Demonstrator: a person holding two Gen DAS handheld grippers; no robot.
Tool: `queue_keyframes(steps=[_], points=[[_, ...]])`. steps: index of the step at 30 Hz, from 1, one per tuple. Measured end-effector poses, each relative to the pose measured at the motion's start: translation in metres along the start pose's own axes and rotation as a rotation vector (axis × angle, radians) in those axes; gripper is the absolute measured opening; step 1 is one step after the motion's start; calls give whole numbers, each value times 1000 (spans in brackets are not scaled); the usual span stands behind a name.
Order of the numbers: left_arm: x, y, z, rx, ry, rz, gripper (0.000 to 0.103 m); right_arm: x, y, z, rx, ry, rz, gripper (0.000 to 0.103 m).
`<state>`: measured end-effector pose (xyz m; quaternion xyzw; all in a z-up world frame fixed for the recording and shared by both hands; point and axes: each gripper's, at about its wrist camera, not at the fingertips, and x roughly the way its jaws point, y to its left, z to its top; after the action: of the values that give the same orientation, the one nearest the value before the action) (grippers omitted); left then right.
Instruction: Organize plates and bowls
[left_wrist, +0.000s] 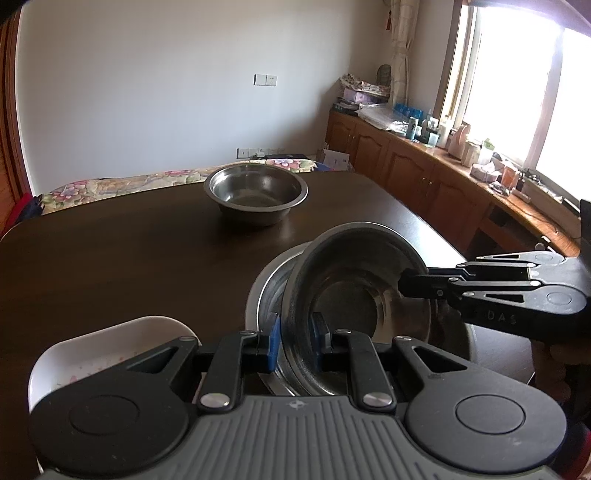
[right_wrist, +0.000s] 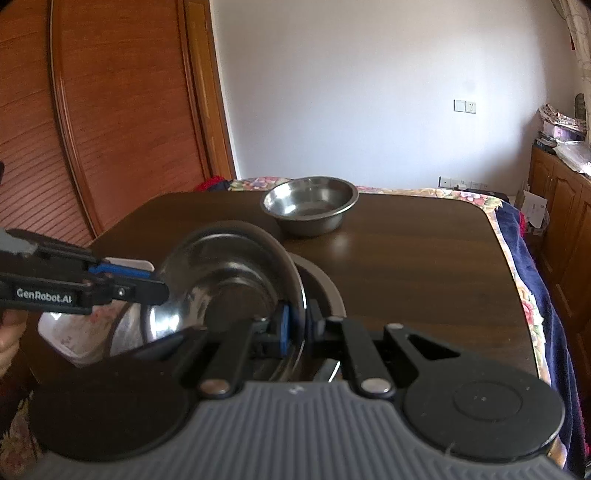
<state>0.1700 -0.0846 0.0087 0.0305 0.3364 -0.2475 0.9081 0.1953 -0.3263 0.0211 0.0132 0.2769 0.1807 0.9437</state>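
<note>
Shiny metal bowls (left_wrist: 256, 192), seemingly glossy wooden table (left_wrist: 110, 258)

Black fingers (left_wrist: 273, 341) — blue pads, silver screws, grey ribbed housing

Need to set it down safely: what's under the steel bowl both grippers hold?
Under the tilted steel bowl sits a steel plate on the table. The bowl covers the plate's middle.

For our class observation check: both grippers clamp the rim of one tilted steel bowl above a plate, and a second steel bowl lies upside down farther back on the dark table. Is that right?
Not quite. The second steel bowl stands upright, open side up, as the left wrist view shows. The rest holds: the left gripper and right gripper clamp the tilted steel bowl above the plate on the dark table.
</note>
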Motion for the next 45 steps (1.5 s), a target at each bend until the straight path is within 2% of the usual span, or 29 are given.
queue_keyframes(steps=[20,27,29,33,45], points=[[6,0,-1,7,1,2,48,4,-4,-2,-4,-7,15,13],[4,1,0,6,-19,4,51,2,-1,-1,-28,-35,18,19],[3,0,1,14,-28,11,51,0,2,-1,-50,-55,13,24],[0,-2,3,22,-44,12,52,-3,6,2,-77,-73,-2,24],[-17,-12,12,70,-136,28,70,-19,4,8,-79,-131,-3,24]])
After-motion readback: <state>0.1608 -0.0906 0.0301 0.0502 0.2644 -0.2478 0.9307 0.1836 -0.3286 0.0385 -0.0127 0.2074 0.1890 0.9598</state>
